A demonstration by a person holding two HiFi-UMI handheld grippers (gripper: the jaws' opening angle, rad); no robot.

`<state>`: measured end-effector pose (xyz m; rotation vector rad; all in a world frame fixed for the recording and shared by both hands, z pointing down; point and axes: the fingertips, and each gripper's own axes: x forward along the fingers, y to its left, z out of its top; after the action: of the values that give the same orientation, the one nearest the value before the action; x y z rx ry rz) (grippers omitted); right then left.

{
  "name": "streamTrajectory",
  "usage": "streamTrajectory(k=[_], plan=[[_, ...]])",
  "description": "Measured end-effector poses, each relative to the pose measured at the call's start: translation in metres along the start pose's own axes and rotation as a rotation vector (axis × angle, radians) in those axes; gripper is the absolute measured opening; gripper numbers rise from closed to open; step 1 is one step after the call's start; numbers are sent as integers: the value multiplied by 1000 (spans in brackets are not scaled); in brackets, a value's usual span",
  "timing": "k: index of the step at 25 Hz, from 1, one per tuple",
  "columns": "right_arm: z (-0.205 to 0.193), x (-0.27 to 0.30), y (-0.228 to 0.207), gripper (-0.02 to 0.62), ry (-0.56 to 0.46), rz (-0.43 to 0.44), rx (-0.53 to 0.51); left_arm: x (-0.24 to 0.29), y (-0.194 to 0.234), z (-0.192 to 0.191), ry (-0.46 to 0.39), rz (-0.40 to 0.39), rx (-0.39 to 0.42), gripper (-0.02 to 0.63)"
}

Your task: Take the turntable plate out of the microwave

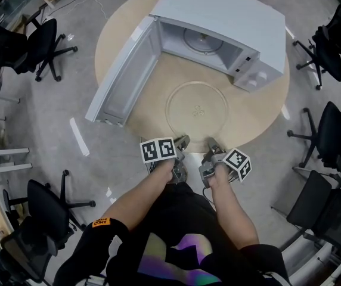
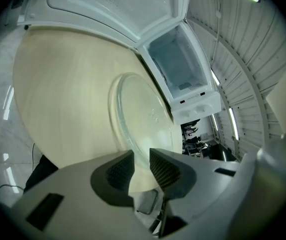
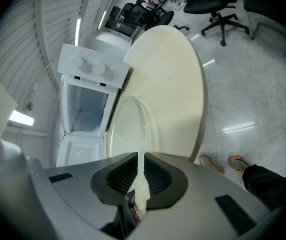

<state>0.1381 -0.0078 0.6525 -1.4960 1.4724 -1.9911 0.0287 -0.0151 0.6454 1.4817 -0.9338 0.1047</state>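
glass turntable plate (image 1: 198, 110) on table (image 1: 267, 107), outside microwave (image 1: 224, 11).

We wear a black top (image 1: 126, 246) with an orange sleeve patch (image 1: 101, 222) — our grey left tool (image 1: 184, 140) and right tool (image 1: 211, 143) bear checkered marker cubes (image 1: 158, 149).

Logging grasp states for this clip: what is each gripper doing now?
Left gripper: jaws open, astride the rim of the turntable plate.
Right gripper: jaws shut on the turntable plate rim.

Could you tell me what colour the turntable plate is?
The turntable plate is clear, colourless glass; head view shows it best.
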Motion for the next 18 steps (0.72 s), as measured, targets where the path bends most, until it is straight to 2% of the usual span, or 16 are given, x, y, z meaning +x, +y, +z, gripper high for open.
streamTrajectory(k=[4,8,15,18], plan=[[1,-1,-4,48,19,-31,-11,-4,2,-7,40,8,-5,123],[14,-2,-4,46,-15,-52,-49,-9,3,-13,71,24,18,123],[27,-21,-9,48,-32,-93,-127,-20,-3,-16,40,22,39,124],[25,-34,-9,48,-48,-108,-213,-26,-9,-18,21,16,62,123]])
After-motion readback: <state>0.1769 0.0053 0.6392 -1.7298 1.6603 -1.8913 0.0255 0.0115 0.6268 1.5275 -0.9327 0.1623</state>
